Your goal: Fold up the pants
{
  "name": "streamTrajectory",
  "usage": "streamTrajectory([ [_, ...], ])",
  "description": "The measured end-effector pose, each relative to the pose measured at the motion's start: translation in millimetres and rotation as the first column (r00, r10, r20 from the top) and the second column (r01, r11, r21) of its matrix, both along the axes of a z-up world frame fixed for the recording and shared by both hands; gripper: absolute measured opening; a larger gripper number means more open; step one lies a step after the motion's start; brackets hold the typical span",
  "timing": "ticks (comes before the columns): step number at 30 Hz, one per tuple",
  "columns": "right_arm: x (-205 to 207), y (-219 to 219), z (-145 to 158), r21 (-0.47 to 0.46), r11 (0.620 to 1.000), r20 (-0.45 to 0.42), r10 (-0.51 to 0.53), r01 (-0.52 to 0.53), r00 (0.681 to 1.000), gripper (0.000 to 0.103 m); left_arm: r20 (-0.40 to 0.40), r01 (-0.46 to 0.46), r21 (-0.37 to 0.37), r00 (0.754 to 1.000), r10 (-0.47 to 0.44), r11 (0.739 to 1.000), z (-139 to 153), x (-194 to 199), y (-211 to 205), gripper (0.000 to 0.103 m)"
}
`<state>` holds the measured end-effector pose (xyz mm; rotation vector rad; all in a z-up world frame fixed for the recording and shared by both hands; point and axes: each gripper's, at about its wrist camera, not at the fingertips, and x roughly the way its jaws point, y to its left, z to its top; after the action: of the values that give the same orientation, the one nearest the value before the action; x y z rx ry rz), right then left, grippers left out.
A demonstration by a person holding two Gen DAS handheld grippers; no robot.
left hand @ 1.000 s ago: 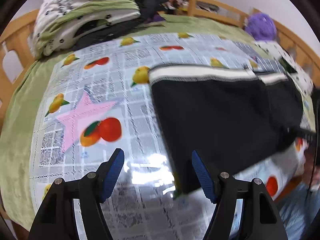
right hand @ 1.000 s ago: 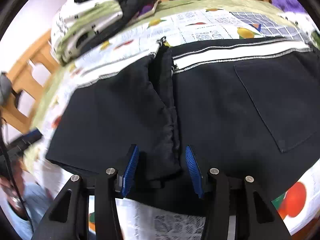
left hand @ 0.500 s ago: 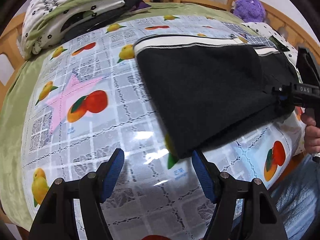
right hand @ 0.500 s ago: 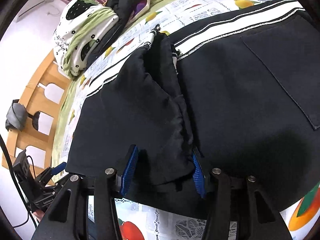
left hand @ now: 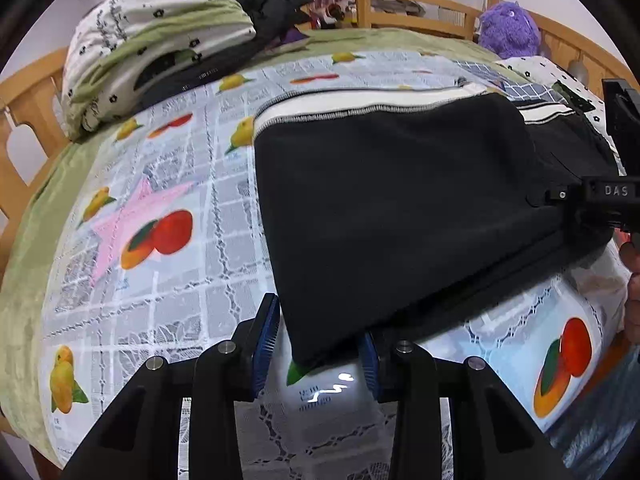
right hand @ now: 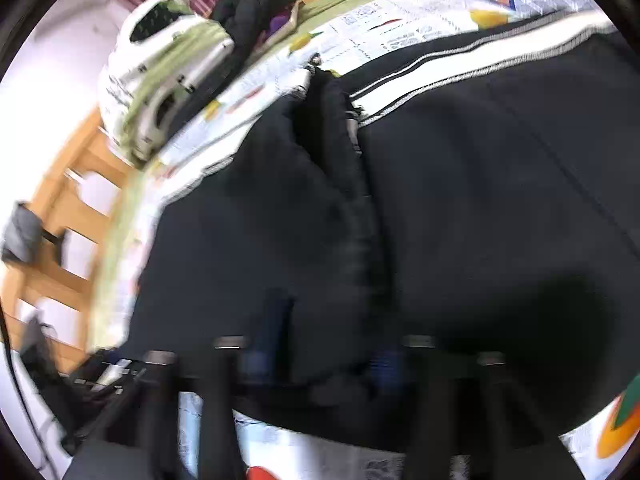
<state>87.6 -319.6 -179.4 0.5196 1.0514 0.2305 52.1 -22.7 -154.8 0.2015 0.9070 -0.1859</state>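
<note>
left gripper reaches the corner of the black pants

the black pants (left hand: 392,216) lie spread on the fruit-print cloth (left hand: 168,240) over the bed, filling the centre and right of the left wrist view, white waistband (left hand: 360,104) toward the top. a second ago the left gripper (left hand: 316,340) hung over bare cloth at lower centre; now its blue pads flank the near corner of the pants, jaws apart and not clenched. the right gripper (right hand: 320,356) appears in its own blurred view at lower centre, with a bunched fold of black fabric between its pads, as half a second ago; i cannot tell whether it is clenched. it reads as both ends being readied for a lift to fold the pants over. a folded quilt (left hand: 152,40) sits upper left.
</note>
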Motion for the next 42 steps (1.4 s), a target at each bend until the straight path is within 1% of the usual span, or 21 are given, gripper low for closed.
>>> streamTrajectory([
  [1,-2,-5,7,0.014,1.000,0.019,-0.010,0.010,1.000,0.021,0.014,0.002,-0.006,1.000,-0.002,1.000,3,-2,1,0.035],
  [3,-16,-27,36,0.073,0.996,0.130,-0.054,0.044,0.990,0.019,0.037,0.017,-0.039,0.999,-0.015,0.999,11,-7,2,0.039],
  [5,-31,-50,64,0.057,0.994,0.225,-0.106,0.095,0.969,0.019,0.049,0.044,-0.090,0.998,-0.040,0.995,16,-12,0,0.042],
  [6,-35,-57,67,0.044,0.993,0.235,-0.121,0.113,0.964,0.019,0.053,0.046,-0.093,0.998,-0.041,0.995,16,-13,-1,0.042],
  [8,-32,-68,55,0.032,0.991,0.166,-0.136,0.132,0.977,0.020,0.059,0.044,-0.053,0.997,-0.041,0.998,11,-15,-9,0.042],
  [10,-25,-70,21,0.108,0.988,0.030,-0.117,0.113,0.993,0.022,0.058,0.028,-0.009,0.998,-0.027,1.000,4,-14,-14,0.042],
  [12,-20,-60,-5,0.106,0.991,-0.066,-0.074,0.081,0.995,0.025,0.042,0.015,0.006,0.999,-0.016,1.000,1,-10,-13,0.042],
  [14,-24,-54,-4,0.078,0.995,-0.049,-0.057,0.060,0.997,0.027,0.035,-0.006,-0.016,0.999,0.007,1.000,5,-8,-7,0.042],
  [18,-40,-61,11,0.101,0.993,-0.006,-0.056,0.056,0.998,0.045,0.033,-0.050,-0.053,0.998,0.052,0.997,10,-6,6,0.046],
  [20,-47,-67,14,0.111,0.992,-0.002,-0.061,0.061,0.998,0.045,0.007,-0.061,-0.069,0.998,0.062,0.996,5,-4,12,0.048],
  [22,-55,-63,20,0.132,0.991,0.005,-0.012,0.011,1.000,0.045,-0.008,-0.065,-0.076,0.998,0.065,0.995,2,-3,14,0.049],
  [26,-65,-31,25,0.065,0.995,0.019,0.080,-0.081,0.997,0.045,-0.006,-0.069,-0.069,0.998,0.069,0.995,1,-3,18,0.056],
  [31,-52,-13,5,-0.003,0.996,-0.030,0.086,-0.086,0.996,0.045,-0.007,-0.070,-0.086,0.998,0.070,0.994,2,-2,19,0.056],
  [32,-48,-8,0,-0.031,0.997,-0.036,0.074,-0.076,0.997,0.045,0.000,-0.068,-0.086,0.998,0.068,0.994,3,-2,18,0.056],
  [34,-35,5,1,-0.110,0.993,0.001,0.052,-0.052,0.999,0.034,0.011,-0.065,-0.078,0.998,0.066,0.995,3,-2,15,0.056],
  [35,-31,13,3,-0.157,0.986,0.018,0.067,-0.064,0.998,0.020,0.016,-0.063,-0.069,0.998,0.064,0.996,2,-1,14,0.056],
  [36,-31,16,6,-0.181,0.981,0.040,0.072,-0.064,0.997,0.015,0.023,-0.063,-0.043,0.998,0.064,0.997,0,0,11,0.056],
  [38,-38,11,25,-0.213,0.977,0.126,0.048,-0.020,0.991,0.013,0.035,-0.075,-0.010,0.997,0.075,0.997,-1,1,11,0.055],
  [39,-43,3,37,-0.201,0.979,0.167,0.021,0.014,0.986,0.013,0.033,-0.083,-0.020,0.996,0.084,0.996,0,0,15,0.055],
  [40,-51,-11,52,-0.181,0.981,0.221,-0.030,0.071,0.975,0.013,0.026,-0.090,-0.041,0.996,0.091,0.995,1,1,20,0.055],
  [42,-60,-34,64,-0.151,0.982,0.252,-0.070,0.110,0.965,0.013,0.010,-0.079,-0.115,0.997,0.081,0.990,3,0,27,0.057],
])
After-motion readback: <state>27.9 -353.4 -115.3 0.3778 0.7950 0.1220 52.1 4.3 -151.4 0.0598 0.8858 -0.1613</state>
